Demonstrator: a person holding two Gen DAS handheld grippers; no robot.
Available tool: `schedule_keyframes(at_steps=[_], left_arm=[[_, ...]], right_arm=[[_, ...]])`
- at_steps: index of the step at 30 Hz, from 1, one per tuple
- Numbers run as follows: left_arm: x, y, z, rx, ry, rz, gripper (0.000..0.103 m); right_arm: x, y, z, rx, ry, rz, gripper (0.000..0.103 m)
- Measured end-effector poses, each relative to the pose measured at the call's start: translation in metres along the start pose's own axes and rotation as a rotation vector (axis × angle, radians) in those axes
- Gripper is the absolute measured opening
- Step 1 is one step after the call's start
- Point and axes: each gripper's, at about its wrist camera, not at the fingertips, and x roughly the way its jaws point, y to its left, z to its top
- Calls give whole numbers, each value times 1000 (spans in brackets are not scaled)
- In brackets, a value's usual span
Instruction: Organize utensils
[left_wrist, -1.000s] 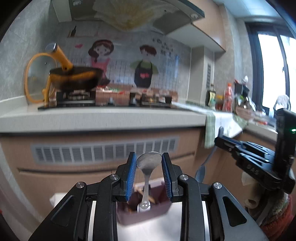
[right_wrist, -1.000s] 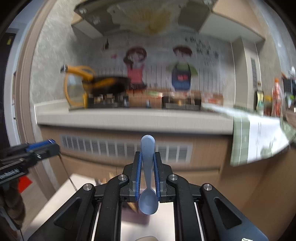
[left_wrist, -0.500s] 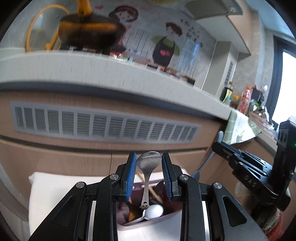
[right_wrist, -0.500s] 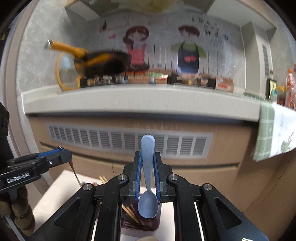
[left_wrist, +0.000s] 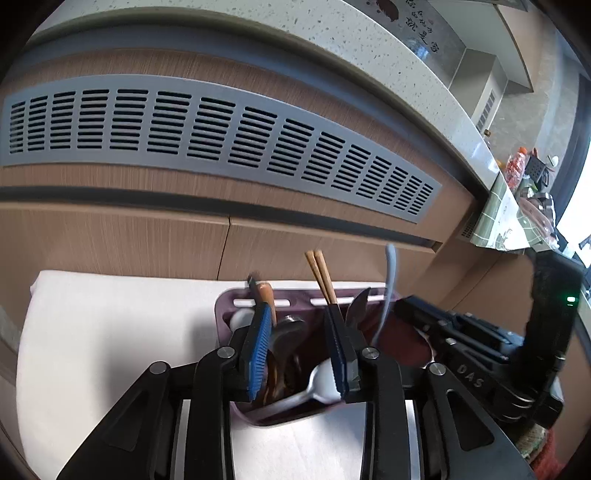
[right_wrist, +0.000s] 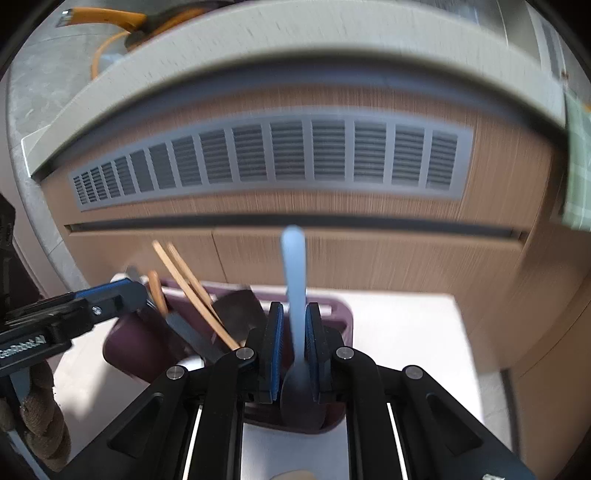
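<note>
A dark purple utensil holder (left_wrist: 236, 301) stands on a white table (left_wrist: 110, 325); it also shows in the right wrist view (right_wrist: 125, 350). My left gripper (left_wrist: 299, 347) is open above the holder's left part, over a metal spoon (left_wrist: 288, 328) that stands in it and a white spoon (left_wrist: 317, 384). Wooden chopsticks (left_wrist: 320, 275) and an orange-handled utensil (left_wrist: 265, 295) stand in the holder. My right gripper (right_wrist: 293, 350) is shut on a light blue spoon (right_wrist: 295, 288), bowl down inside the holder's right end.
A wooden cabinet front with a grey vent grille (left_wrist: 221, 136) rises close behind the table, under a stone counter (left_wrist: 332, 48). The right gripper body (left_wrist: 480, 354) is close on the right in the left wrist view. A green cloth (left_wrist: 502, 221) hangs off the counter.
Both grippers have dropped down to the holder. The left gripper has opened wider and the metal spoon now stands in the holder. The blue spoon's bowl has gone into the holder.
</note>
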Motion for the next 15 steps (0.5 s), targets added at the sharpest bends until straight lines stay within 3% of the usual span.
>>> schedule_keyframes(at_steps=[3,7,12,15], left_arm=[[-11,-5,-7,16,-33,5,49],[-46,-15,-24,55,-111,71,63],[-99,-32,-72,110,-168,241,67],[-128,-45,-106,165,-198,325,68]], right_arm=[[3,-6,-10,25,33,16,13],[-26,-8,-26,39,-26,30,15],[-79,3,-59,19,-102,125,33],[-116,15,-90,16,-152,167,36]])
